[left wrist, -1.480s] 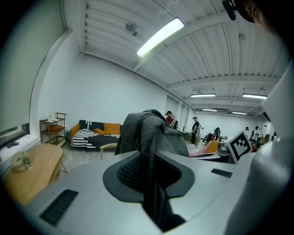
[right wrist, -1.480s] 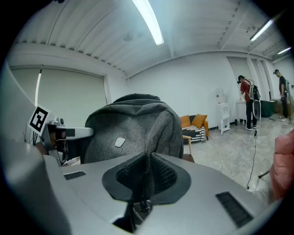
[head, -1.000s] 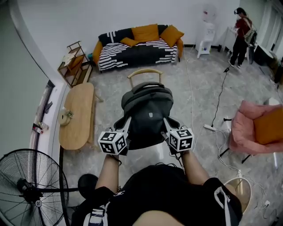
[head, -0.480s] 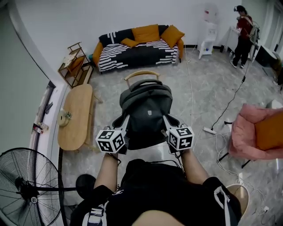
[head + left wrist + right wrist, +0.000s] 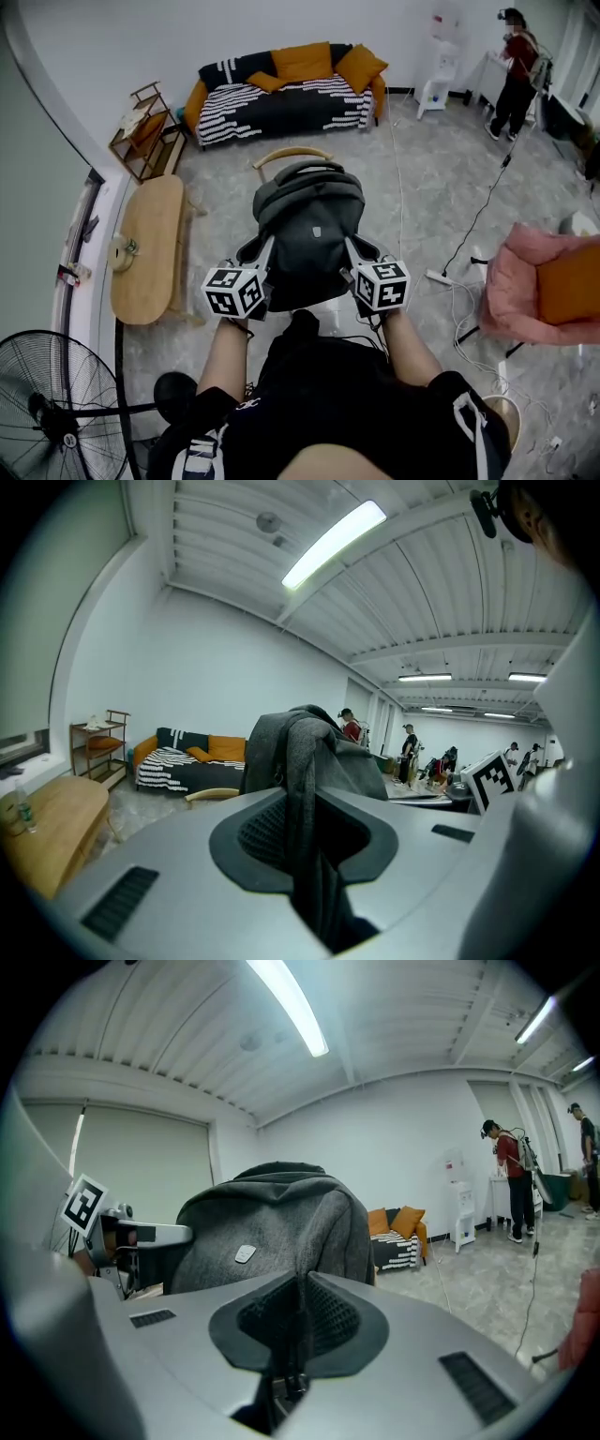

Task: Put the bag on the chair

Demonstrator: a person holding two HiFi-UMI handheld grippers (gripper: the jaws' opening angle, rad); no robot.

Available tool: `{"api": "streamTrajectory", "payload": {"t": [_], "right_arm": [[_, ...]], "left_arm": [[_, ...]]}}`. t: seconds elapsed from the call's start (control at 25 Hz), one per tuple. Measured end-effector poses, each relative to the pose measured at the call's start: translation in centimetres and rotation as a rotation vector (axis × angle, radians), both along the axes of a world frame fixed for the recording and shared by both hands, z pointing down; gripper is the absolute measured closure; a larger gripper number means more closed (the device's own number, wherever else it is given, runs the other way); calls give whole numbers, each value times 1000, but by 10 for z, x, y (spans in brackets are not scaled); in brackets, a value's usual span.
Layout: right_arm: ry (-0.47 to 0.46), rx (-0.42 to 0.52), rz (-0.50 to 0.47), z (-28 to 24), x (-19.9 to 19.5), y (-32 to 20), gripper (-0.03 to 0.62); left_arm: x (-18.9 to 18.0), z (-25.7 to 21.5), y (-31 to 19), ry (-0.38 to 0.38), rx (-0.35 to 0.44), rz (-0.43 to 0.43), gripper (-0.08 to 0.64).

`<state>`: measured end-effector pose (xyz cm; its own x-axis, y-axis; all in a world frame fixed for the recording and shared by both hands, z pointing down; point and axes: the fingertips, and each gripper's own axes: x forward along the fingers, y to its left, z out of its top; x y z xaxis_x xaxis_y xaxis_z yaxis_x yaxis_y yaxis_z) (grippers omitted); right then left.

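Grey fabric of the bag [image 5: 307,225], carried forward over the last second and now hanging close against the curved wooden back of the chair [image 5: 292,153]. Sits nearer that rail than a second ago, with the gap in the head view almost gone. Appears to hang above the pale seat [image 5: 330,323] rather than rest on it, though hard to judge from this steep angle. Suggests a carry almost finished, with only lowering and letting go left.

Left gripper [image 5: 315,855]: narrow, pinched on the left strap [image 5: 302,780], a dark grey band running up from between the pads to the bag's body. Right gripper [image 5: 298,1330]: narrower again, pressed on the right strap [image 5: 294,1382], a thin fold of webbing, with the bag's front and its small pale badge [image 5: 244,1254] rising just beyond. No slack visible on either side, so the weight probably shared by both claws. Worth keeping both clamped right down to the seat, to avoid tipping the bag sideways toward the floor.
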<state>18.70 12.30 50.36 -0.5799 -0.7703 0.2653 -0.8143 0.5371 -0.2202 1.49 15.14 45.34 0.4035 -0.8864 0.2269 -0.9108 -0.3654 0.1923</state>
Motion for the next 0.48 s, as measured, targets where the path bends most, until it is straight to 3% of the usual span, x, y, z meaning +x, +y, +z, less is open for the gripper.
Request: {"api": "streamTrajectory", "payload": {"t": [0.2,0.48], "right_arm": [[14,-6,19,2,-20,-72,545],[25,-39,53,-10,-72,-213,545]], "left_arm": [[-21,5,-73,8,-8,19,488],[-74,-8,-221,10,-33,62,488]]}}
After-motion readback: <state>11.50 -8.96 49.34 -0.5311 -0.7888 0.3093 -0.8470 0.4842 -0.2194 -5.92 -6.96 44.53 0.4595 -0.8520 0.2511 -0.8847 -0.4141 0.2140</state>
